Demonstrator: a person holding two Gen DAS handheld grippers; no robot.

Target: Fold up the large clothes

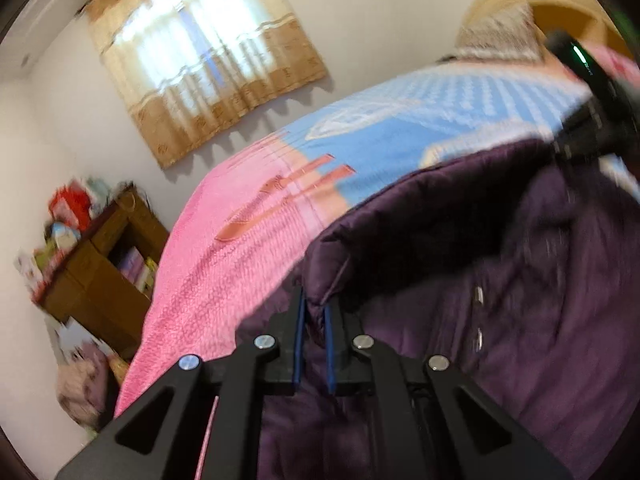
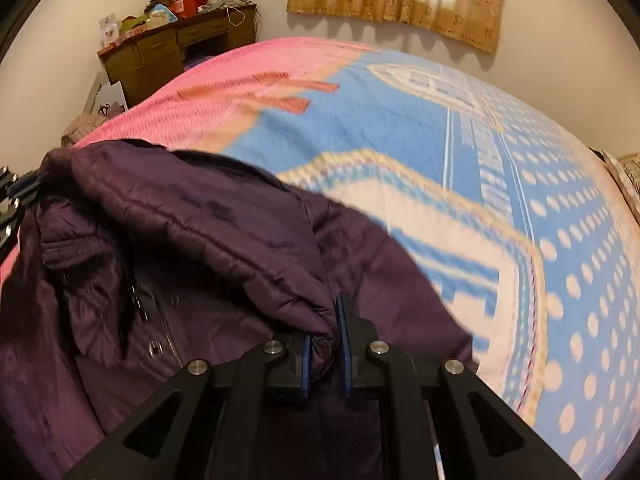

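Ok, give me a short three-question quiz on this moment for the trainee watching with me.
1. True or false: the purple jacket lies on a bare wooden floor.
2. Multiple choice: what is the right claw doing? A) hanging open above the blanket B) clamped on a fold of the jacket C) holding the curtain
3. Short answer: what does the left claw grip?

Key:
1. False; it lies on the pink and blue blanket.
2. B
3. An edge of the same purple jacket.
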